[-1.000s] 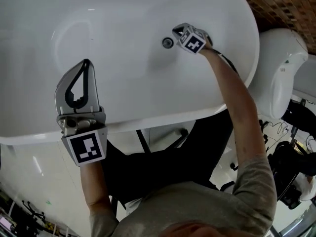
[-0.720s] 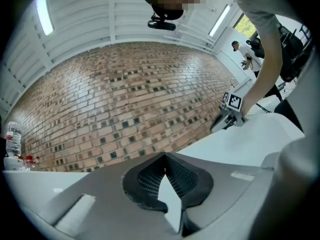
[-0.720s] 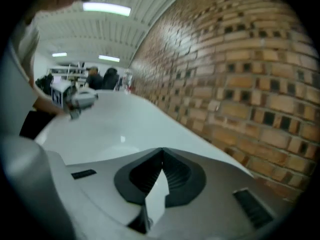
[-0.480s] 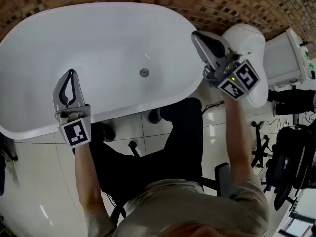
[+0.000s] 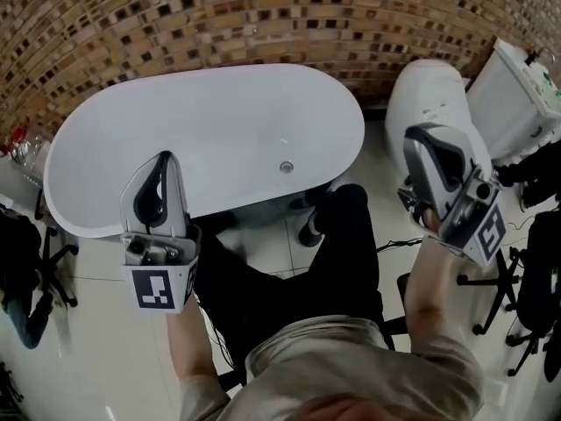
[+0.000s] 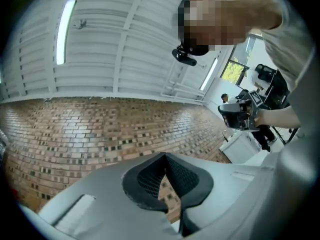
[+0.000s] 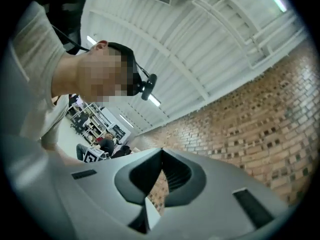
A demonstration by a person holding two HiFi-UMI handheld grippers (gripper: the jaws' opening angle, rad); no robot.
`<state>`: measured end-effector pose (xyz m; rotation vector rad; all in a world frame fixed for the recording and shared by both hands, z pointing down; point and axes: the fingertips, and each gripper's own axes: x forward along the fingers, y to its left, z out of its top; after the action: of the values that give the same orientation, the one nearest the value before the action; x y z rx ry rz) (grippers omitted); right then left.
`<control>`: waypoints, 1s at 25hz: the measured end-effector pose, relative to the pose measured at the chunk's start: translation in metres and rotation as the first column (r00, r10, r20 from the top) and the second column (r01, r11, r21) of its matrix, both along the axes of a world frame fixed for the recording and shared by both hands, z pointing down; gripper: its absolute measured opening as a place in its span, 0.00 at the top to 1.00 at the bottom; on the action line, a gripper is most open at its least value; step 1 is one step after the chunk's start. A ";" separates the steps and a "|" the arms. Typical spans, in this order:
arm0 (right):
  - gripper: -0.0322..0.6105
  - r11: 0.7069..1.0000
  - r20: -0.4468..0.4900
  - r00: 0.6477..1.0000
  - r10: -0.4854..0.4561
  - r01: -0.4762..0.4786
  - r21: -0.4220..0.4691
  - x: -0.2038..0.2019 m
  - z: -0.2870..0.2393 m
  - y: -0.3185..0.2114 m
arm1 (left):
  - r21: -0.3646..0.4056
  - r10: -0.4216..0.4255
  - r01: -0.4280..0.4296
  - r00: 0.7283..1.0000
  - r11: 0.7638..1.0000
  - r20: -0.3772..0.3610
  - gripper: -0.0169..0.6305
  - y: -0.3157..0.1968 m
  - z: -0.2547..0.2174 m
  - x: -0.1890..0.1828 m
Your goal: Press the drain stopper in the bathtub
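Head view looks down. What is the big white thing?

That is the bathtub (image 5: 202,121). It is long and round at the ends, and its inside is smooth and bare. The drain stopper (image 5: 286,167) is a small round silver spot on the bottom, nearer the tub's right end and close to the near side.

Is anything touching the stopper?

No. Both grippers are held up high, well apart from it. The left gripper (image 5: 162,158) shows over the near rim of the tub. The right gripper (image 5: 419,139) shows over by the white toilet (image 5: 429,90), which stands just beside the tub's right end.

Are the grippers pinching something?

No. In the left gripper view the two tips touch each other and nothing sits between them. The right gripper view shows the same thing: tips together, holding nothing.

What is the room like?

A brick wall (image 5: 219,16) of brown and dark little blocks stands behind the tub. The floor (image 5: 70,323) has pale shiny tiles. A black chair (image 5: 491,288) stands at the right edge. Both gripper views point up at a white ceiling (image 6: 125,44) with a long bright light (image 6: 65,31).
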<state>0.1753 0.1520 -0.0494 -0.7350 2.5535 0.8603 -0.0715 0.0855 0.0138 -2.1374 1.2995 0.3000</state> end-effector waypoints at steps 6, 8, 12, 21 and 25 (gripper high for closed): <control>0.95 0.976 -0.019 0.997 0.070 -0.065 0.208 0.000 -0.030 0.084 | 0.061 0.057 -0.060 0.997 0.996 0.057 0.96 0.067 -0.029 0.017; 0.95 0.961 -0.037 0.994 0.099 -0.086 0.263 -0.005 -0.033 0.099 | 0.070 0.070 -0.074 0.996 0.995 0.061 0.96 0.082 -0.037 0.014; 0.95 0.936 -0.065 0.994 0.084 -0.057 0.346 -0.009 -0.039 0.125 | 0.095 0.121 -0.128 0.990 0.987 0.072 0.96 0.105 -0.056 0.022; 0.95 0.909 -0.102 0.994 0.045 0.002 0.417 -0.010 -0.033 0.152 | 0.172 0.221 -0.237 0.969 0.956 0.107 0.96 0.152 -0.071 0.052; 0.95 0.911 -0.092 0.994 0.058 -0.014 0.413 -0.008 -0.030 0.145 | 0.177 0.197 -0.220 0.970 0.959 0.142 0.96 0.151 -0.065 0.057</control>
<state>0.1673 0.2974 -0.0797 -0.6173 2.3245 1.4253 -0.0145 0.2368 -0.0510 -2.0941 0.9372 0.3592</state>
